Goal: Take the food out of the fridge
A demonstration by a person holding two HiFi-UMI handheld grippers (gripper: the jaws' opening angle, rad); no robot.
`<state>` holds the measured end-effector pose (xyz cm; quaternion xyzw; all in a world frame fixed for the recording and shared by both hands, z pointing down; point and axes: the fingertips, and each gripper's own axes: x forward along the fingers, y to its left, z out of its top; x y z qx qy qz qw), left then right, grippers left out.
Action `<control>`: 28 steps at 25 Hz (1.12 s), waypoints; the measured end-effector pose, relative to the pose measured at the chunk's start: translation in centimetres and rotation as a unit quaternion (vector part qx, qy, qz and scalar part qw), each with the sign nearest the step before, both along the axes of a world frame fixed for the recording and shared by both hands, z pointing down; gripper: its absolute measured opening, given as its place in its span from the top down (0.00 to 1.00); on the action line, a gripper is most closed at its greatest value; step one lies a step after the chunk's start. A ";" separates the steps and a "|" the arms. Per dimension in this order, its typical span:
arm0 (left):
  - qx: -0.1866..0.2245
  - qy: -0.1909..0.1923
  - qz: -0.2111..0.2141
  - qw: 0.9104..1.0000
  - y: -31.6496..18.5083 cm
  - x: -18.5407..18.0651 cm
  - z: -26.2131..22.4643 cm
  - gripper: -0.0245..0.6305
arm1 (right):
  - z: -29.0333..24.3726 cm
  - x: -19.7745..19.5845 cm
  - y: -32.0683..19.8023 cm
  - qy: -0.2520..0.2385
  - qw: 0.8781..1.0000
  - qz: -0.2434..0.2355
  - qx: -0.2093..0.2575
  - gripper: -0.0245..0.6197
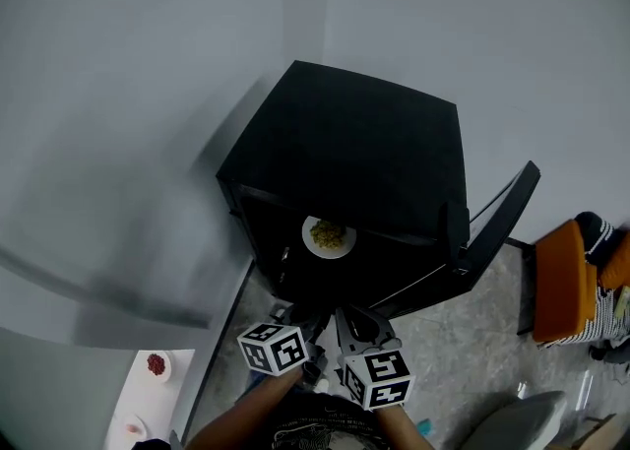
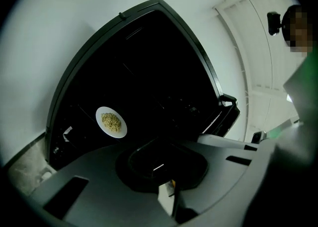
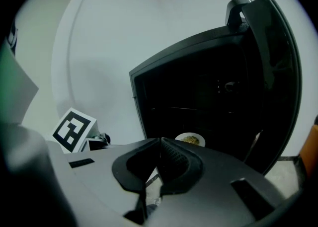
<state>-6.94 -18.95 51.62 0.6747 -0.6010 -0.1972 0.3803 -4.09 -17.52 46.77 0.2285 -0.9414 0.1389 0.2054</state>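
No legible text, brand or number on the fridge (image 1: 354, 182); only black-and-white square markers, on the left cube (image 1: 274, 348) and right cube (image 1: 379, 377).

The head view is looking steeply down from above onto the top of the black fridge (image 1: 364, 143). The left hand-held gripper (image 1: 295, 320) and the right hand-held gripper (image 1: 354, 325) are showing at its bottom edge. The left gripper view is looking along its own jaws, tilted sideways, into the open fridge from near the front. The right gripper view is facing the same opening more upright, from the front. All 3 views are sharing the plate of food (image 1: 328, 236) inside.
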 end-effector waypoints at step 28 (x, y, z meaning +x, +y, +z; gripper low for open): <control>0.032 0.193 -0.039 0.980 -7.2 -7.7 11.0 0.94 | 3.8 -5.8 -6.2 0.056 0.998 0.000 -0.006 0.93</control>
